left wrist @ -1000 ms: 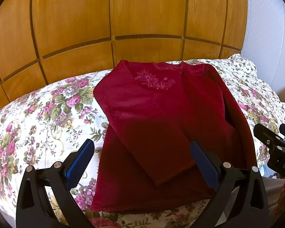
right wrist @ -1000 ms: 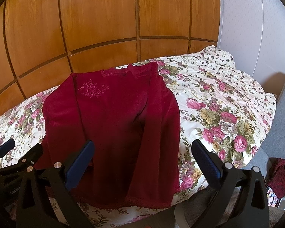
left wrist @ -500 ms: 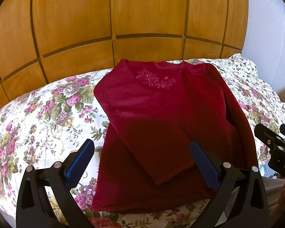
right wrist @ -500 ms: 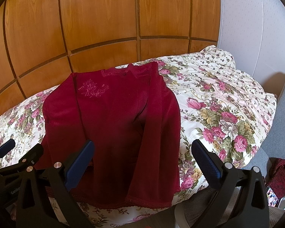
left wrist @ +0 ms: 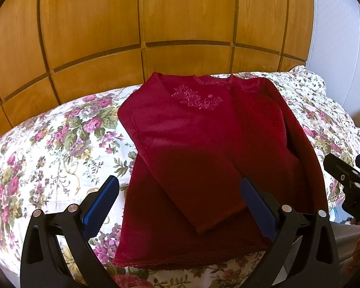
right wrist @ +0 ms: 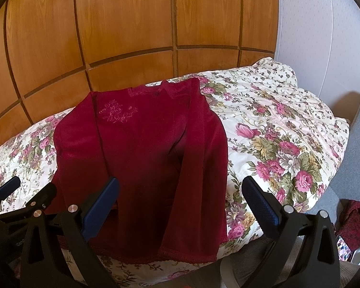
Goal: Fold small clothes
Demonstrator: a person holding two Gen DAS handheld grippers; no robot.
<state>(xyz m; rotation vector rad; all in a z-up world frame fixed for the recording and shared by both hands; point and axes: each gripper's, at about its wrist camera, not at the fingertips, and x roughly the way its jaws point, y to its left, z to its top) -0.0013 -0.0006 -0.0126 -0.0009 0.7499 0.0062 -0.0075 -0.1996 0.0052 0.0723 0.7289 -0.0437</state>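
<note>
Left wrist view shows the red top (left wrist: 204,158) flat on the floral bedspread (left wrist: 48,144), both sleeves folded in, its hem at 6 o'clock between the left gripper (left wrist: 180,204)'s wide-apart, empty jaws. Likely next: pinching both hem corners evenly and carrying them toward the collar at 12 o'clock. The right gripper (right wrist: 180,204), jaws likewise apart and empty, hovers over the hem's right half.

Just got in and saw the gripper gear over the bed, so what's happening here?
Someone with a handheld gripper in each hand is folding a dark red top laid flat on the flowered bedspread. Both sleeves are already folded in over the body. The left gripper and right gripper hover open near the hem, touching nothing.
</note>
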